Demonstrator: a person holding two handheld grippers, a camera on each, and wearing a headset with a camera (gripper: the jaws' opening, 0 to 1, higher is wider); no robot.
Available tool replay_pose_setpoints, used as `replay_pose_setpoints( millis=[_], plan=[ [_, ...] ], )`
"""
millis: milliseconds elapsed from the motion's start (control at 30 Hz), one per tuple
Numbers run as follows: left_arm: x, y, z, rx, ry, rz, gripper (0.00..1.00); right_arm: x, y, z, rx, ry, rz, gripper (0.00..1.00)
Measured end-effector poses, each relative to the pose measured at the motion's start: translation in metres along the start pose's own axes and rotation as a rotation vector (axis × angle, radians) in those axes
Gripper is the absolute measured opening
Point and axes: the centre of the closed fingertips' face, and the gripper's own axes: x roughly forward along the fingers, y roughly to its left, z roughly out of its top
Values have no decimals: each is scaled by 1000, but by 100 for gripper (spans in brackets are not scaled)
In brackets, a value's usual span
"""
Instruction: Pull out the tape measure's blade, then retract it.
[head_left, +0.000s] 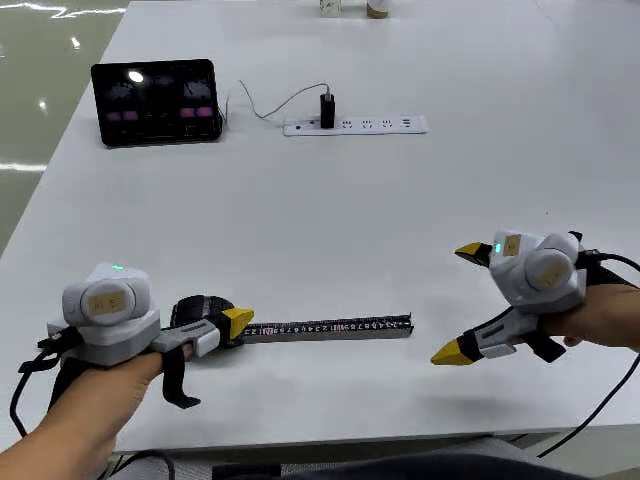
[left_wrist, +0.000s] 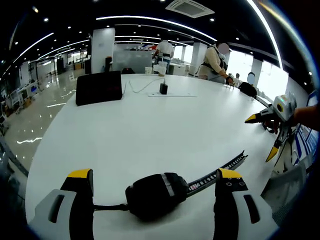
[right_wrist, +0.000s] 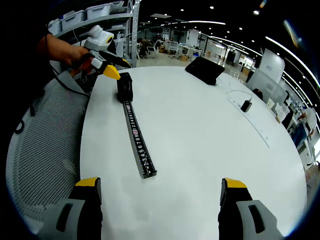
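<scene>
A black tape measure (head_left: 200, 311) sits on the white surface (head_left: 380, 220) near its front edge. The blade (head_left: 330, 327), dark with white numerals, lies drawn out flat and straight from the case, with its tip resting free on the surface.
</scene>
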Motion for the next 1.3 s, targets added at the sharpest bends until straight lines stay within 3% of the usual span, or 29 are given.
replay_pose_setpoints(
  millis=[333, 500, 633, 700, 800, 1033, 1300],
  plan=[
    [10, -1, -11, -17, -31, 47, 99, 27, -4, -3, -78, 59, 67, 99],
    [11, -1, -7, -32, -82, 84, 99, 36, -2, -5, -99, 88, 98, 99],
    [14, -5, -9, -33, -99, 100, 99, 42, 2, -8, -108, 111, 123, 98],
    [16, -5, -11, -49, -101, 108, 99, 43, 3, -9, -126, 117, 137, 91],
    [19, -7, -15, -55, -99, 114, 99, 45, 3, -9, -123, 127, 140, 88],
    [19, -6, -22, -48, -89, 123, 99, 47, 10, -9, -145, 136, 179, 60],
    [18, 2, -22, -67, -94, 138, 98, 50, 19, -11, -173, 155, 220, 38]
  ],
)
